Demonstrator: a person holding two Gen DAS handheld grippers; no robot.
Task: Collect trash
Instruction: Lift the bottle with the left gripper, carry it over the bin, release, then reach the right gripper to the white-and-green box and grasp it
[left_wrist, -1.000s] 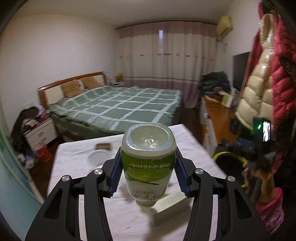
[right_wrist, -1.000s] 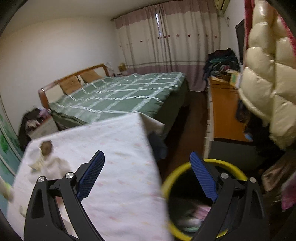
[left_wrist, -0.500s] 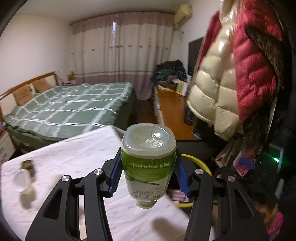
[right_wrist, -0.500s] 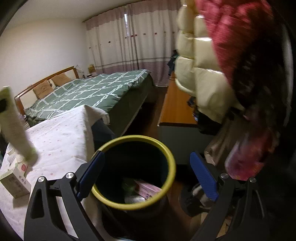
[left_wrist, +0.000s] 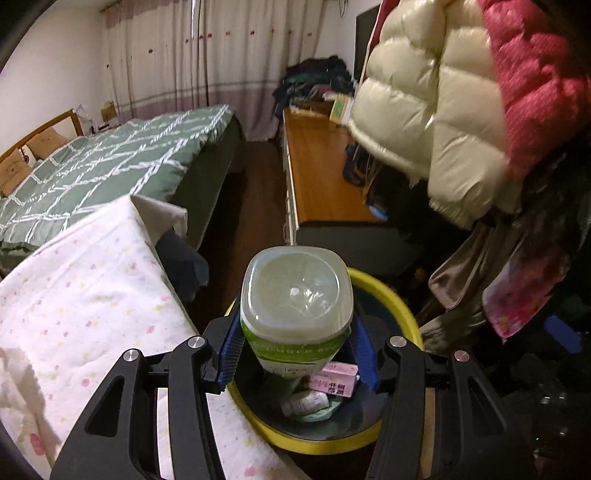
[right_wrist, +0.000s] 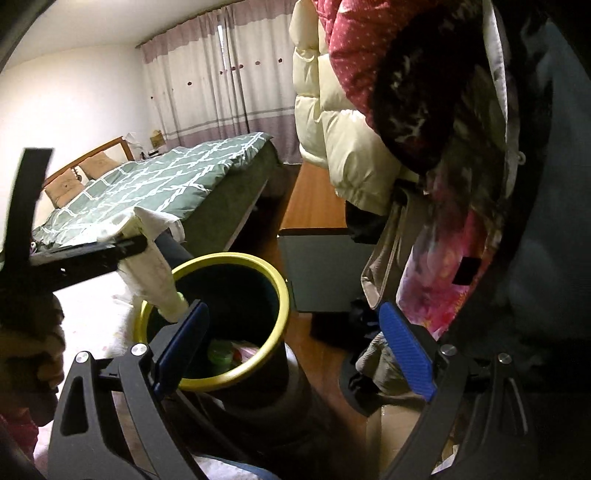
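A cream plastic bottle (left_wrist: 295, 295) with a green label hangs cap-down over the yellow-rimmed bin (left_wrist: 388, 295). It sits between the blue pads of my left gripper (left_wrist: 295, 332), whose jaws are opening; a thin gap shows at the right pad. Inside the bin lie a pink box (left_wrist: 334, 382) and a small bottle (left_wrist: 306, 400). The right wrist view shows the same bottle (right_wrist: 155, 277) slanting toward the bin's rim (right_wrist: 280, 295), with the left gripper's black fingers (right_wrist: 92, 254) around it. My right gripper (right_wrist: 291, 310) stands open and empty just above the bin.
The table with a white flowered cloth (left_wrist: 92, 295) touches the bin's left side. Behind it stand a green checked bed (left_wrist: 129, 155) and a wooden cabinet (left_wrist: 317, 177). Puffy jackets (left_wrist: 424, 122) hang at the right over piled clothes. A hand (right_wrist: 37, 350) shows at the left edge.
My left gripper swung right and down from over the table to over the bin, carrying the bottle, and its jaws have widened slightly. My right gripper moved closer over the bin.
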